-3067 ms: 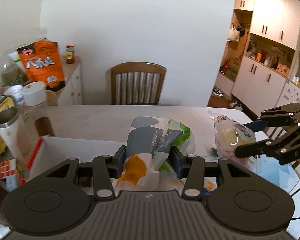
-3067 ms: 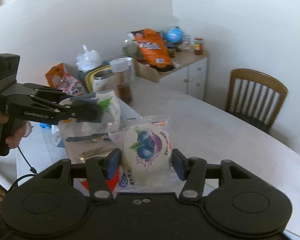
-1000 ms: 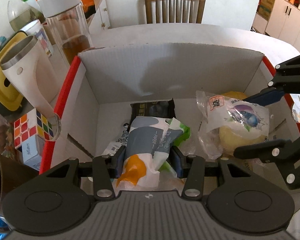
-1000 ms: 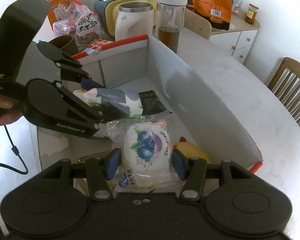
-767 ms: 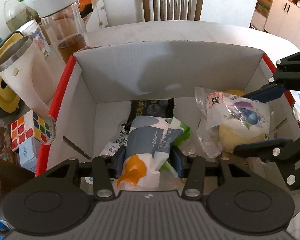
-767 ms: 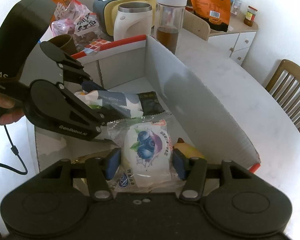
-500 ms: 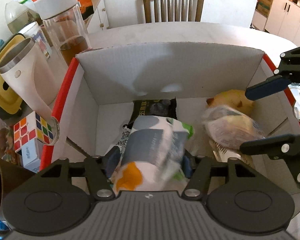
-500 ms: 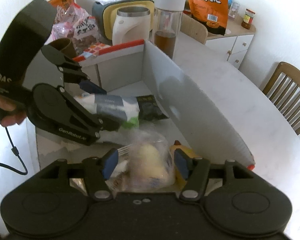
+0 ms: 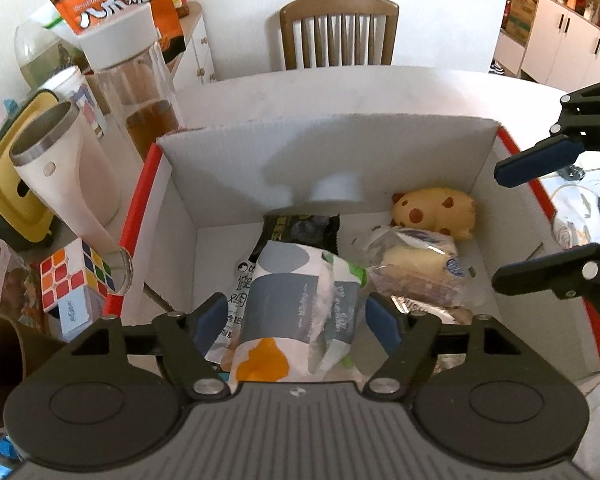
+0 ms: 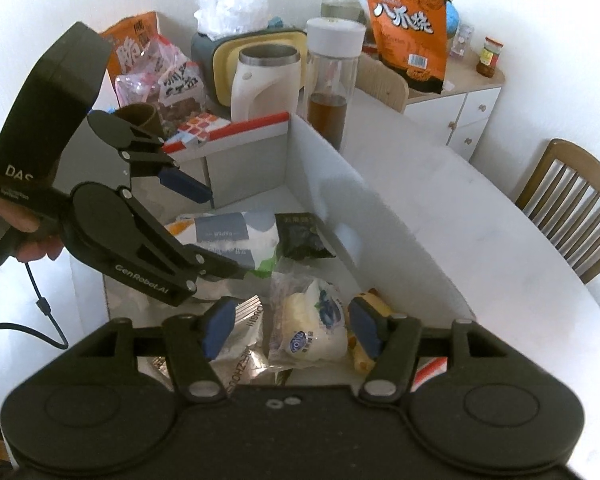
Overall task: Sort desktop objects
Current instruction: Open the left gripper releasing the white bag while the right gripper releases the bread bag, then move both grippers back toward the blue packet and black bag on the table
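Note:
A white cardboard box (image 9: 340,152) with red edges stands open on the table. Inside lie a grey, white and orange packet (image 9: 296,300), a blueberry bun packet (image 9: 416,268), a black packet (image 9: 300,228) and a yellow spotted toy (image 9: 432,210). My left gripper (image 9: 296,324) hangs over the grey packet. Its jaws are opening, and the pads stand clear of the packet's sides. My right gripper (image 10: 292,328) is open above the bun packet (image 10: 312,328), which rests on the box floor with gaps to both pads. The right wrist view shows a hand holding the left gripper (image 10: 220,232) over the grey packet (image 10: 228,236).
Left of the box stand a white steel-rimmed mug (image 9: 64,168), a glass bottle of tea (image 9: 140,92), a Rubik's cube (image 9: 74,272) and a brown cup (image 9: 0,352). An orange snack bag (image 9: 120,0) sits behind. A wooden chair (image 9: 338,32) stands beyond the table.
Both grippers lowered their packets into the box and opened. The grey packet and the bun packet dropped free onto the box floor. Both grippers have lifted slightly.

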The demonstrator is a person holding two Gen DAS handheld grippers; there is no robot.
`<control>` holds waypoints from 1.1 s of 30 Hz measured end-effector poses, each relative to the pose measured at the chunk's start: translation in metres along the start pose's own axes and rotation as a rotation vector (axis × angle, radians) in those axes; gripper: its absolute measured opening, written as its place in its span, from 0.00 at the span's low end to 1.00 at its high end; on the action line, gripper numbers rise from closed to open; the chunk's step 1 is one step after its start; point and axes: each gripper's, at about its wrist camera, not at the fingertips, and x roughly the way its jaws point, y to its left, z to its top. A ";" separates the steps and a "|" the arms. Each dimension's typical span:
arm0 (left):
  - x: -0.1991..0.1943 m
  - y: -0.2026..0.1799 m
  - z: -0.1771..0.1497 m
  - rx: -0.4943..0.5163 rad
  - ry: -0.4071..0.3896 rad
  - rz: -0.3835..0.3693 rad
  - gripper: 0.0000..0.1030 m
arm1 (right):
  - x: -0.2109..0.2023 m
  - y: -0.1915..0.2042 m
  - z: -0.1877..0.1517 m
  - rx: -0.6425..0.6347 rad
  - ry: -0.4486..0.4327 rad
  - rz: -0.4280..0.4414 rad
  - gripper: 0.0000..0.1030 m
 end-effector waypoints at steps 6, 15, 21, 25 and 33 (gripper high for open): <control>-0.017 -0.011 0.002 0.007 -0.032 -0.004 0.74 | -0.017 -0.004 -0.003 0.015 -0.024 -0.003 0.62; -0.052 -0.034 0.006 0.037 -0.098 -0.053 0.81 | -0.060 -0.016 -0.015 0.050 -0.085 -0.018 0.62; -0.073 -0.060 0.008 0.066 -0.129 -0.092 0.82 | -0.093 -0.034 -0.032 0.078 -0.117 -0.048 0.62; -0.083 -0.084 0.011 0.102 -0.150 -0.128 0.82 | -0.114 -0.048 -0.050 0.105 -0.135 -0.080 0.62; -0.094 -0.137 0.018 0.154 -0.175 -0.184 0.82 | -0.148 -0.075 -0.087 0.157 -0.145 -0.141 0.63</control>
